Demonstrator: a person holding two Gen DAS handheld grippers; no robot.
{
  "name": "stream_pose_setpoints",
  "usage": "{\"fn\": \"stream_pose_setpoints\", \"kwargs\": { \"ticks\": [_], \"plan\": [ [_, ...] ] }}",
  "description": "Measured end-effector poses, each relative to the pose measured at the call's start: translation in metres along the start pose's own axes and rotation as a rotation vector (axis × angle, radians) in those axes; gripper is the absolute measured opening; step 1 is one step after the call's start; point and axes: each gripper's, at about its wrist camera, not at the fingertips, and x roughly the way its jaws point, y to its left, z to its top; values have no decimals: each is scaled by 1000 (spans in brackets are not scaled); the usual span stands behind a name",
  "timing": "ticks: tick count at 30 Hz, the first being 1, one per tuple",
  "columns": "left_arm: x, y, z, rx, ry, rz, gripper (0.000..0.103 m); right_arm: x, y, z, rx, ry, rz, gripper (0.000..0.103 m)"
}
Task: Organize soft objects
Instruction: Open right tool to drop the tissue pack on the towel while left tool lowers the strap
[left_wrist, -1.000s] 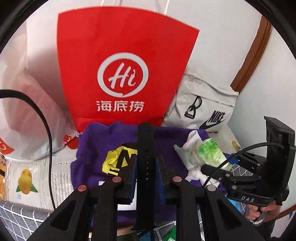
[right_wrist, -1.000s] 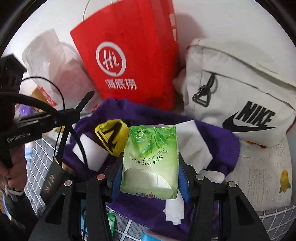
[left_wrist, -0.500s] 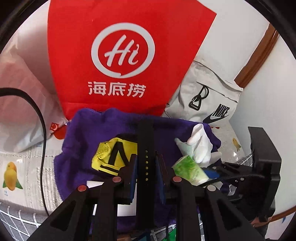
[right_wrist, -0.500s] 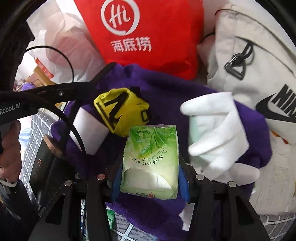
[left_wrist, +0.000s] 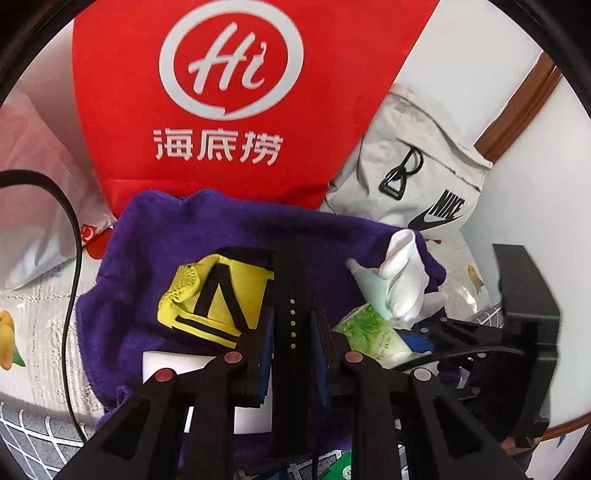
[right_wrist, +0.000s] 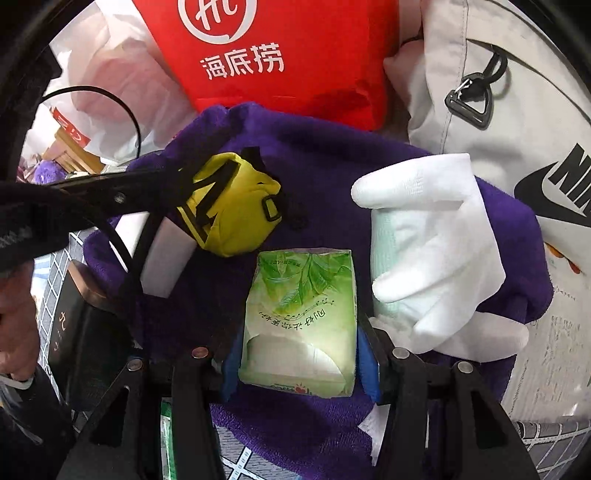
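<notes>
Right wrist: claw (right_wrist: 299, 363) around tissue pack (right_wrist: 301, 321)

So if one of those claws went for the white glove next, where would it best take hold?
Probably at the cuff of the white glove, coming from the near side, from above. The glove lies limp on the purple towel, its stubby digits pointing toward the yellow pouch, and the broad cuff gives more fabric to pinch. The right claw is full with the green tissue pack.

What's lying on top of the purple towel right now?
On the purple towel lie a yellow pouch, a white glove over a pale packet, and a white card. What the towel covers is hidden.
</notes>
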Motion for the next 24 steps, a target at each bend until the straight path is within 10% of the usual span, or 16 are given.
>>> {"fn": "stream_pose_setpoints", "kwargs": {
  "ticks": [17, 24],
  "plan": [
    [25, 16, 1, -67, 51, 11, 21, -29, -5, 0, 1, -37, 3, 70],
    [21, 12, 2, -55, 63, 106, 62, -63, -17, -5, 36, -109, -15, 70]
  ]
}}
